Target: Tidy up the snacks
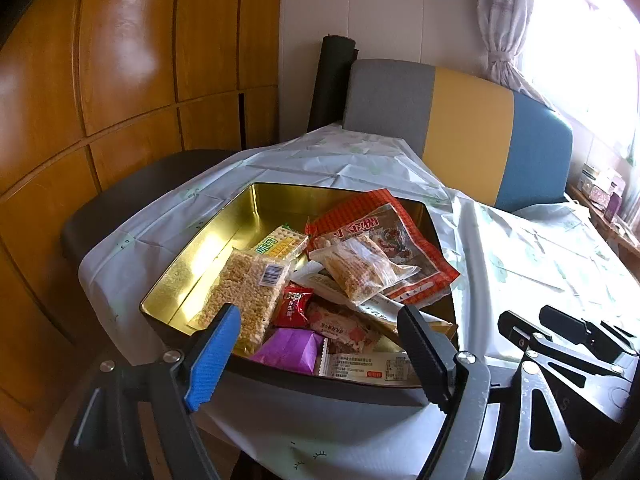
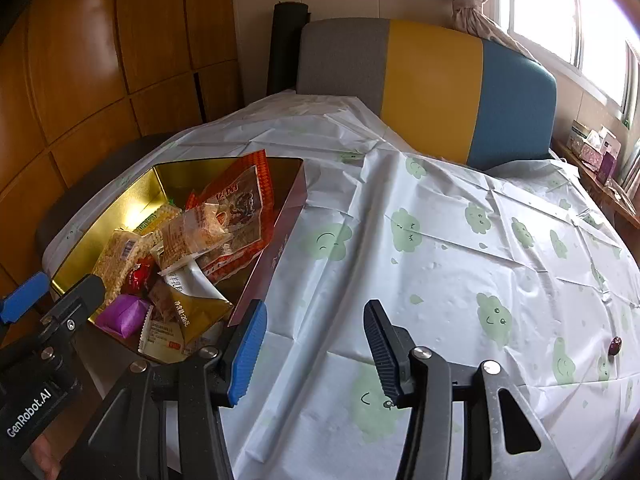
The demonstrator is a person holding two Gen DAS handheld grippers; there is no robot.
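Your landmark is the gold-lined rectangular metal tin [image 1: 208, 236], shiny inside, dark outside, sitting on the desk, which is draped in a crinkled white plastic cloth [image 2: 440, 248] printed with pale green smiling clouds.

The snacks are heaped inside the tin toward its right side: a clear-wrapped block of puffed rice [image 1: 244, 296], bumpy and pale yellow; a large flat orange-red foil packet [image 1: 384, 240] leaning on the far right wall; a crinkly clear bag of golden crackers [image 1: 360, 268] on top of it; a small glossy red sweet [image 1: 294, 306]; and a matte purple pillow-shaped packet [image 1: 290, 350] at the near wall.

Your left gripper [image 1: 320, 344] hovers over the tin's near edge, its ribbed jaws, one blue, one black, spread wide with nothing gripped.

Your right gripper [image 2: 316, 344] sits to the right of the tin above bare cloth, jaws parted and empty.

Beyond the tin stands a padded chair back [image 2: 432, 88] in grey, yellow and blue fabric.
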